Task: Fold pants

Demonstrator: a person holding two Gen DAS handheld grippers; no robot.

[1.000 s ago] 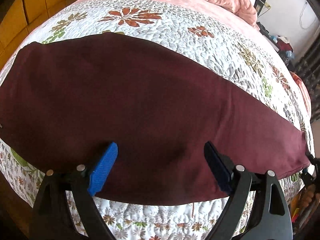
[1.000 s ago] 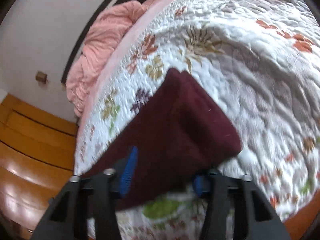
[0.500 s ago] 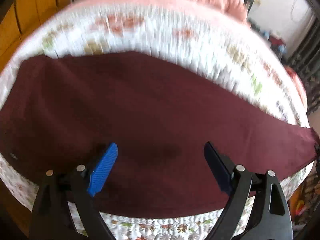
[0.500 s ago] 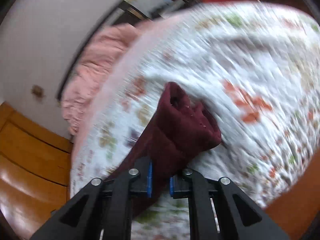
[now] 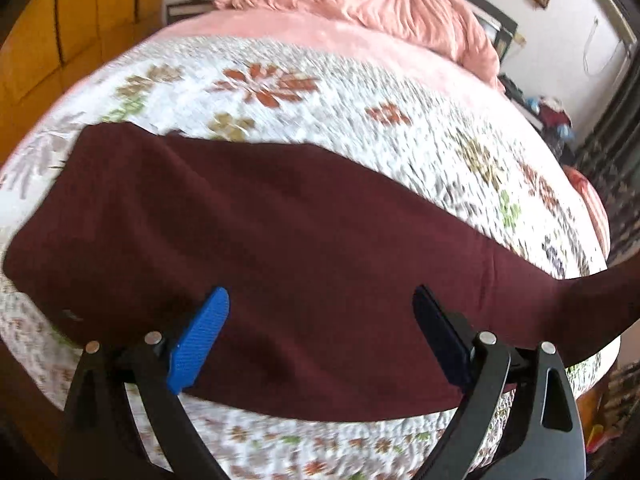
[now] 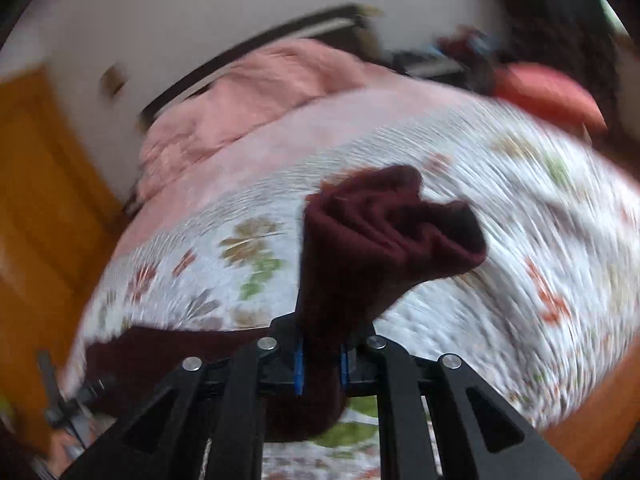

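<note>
Motion blur smears the quilt [image 6: 520,208]; the pants [image 5: 592,304] leg end runs off-frame.

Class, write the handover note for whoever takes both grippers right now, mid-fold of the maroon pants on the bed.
Right gripper: shut on the bunched leg end of the maroon pants, raised off the floral quilt.
Left gripper: open, holding nothing, above the pants' near edge.
Pants: lying lengthwise across the quilt, mostly flat; only the right-hand end is raised.
Done: leg end gripped and raised.
Left: probably carry that end across to the other end, lay it down, smooth it, then fold again.
</note>
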